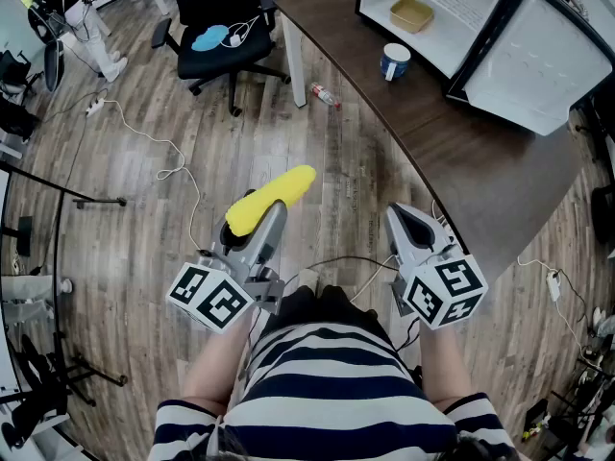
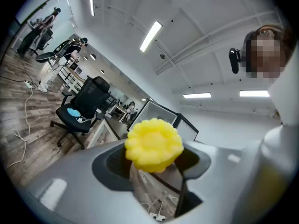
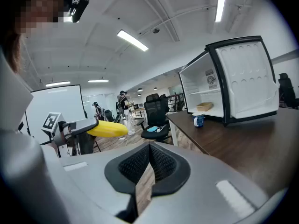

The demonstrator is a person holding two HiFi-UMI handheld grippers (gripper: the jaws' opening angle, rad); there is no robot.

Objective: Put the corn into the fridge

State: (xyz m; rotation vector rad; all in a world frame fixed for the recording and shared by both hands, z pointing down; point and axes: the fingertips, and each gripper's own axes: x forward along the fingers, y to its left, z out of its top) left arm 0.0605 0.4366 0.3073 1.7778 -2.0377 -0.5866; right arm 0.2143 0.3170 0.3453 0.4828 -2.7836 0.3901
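Note:
The yellow corn (image 1: 272, 199) sticks forward out of my left gripper (image 1: 258, 221), which is shut on it above the wooden floor. In the left gripper view the corn (image 2: 153, 144) shows end-on between the jaws. From the right gripper view, the corn (image 3: 107, 129) is seen at the left. My right gripper (image 1: 411, 227) is shut with nothing in it, its tips near the desk edge. The small white fridge (image 1: 434, 8) stands on the brown desk (image 1: 452, 142) at the top right, its door (image 1: 538, 60) swung open. In the right gripper view, the fridge (image 3: 211, 90) is ahead on the right.
A blue-and-white mug (image 1: 393, 61) stands on the desk before the fridge, and a tan tray (image 1: 411, 14) lies inside it. A black office chair (image 1: 222, 27) stands on the floor ahead at the left. White cables (image 1: 163, 161) and a bottle (image 1: 325, 95) lie on the floor.

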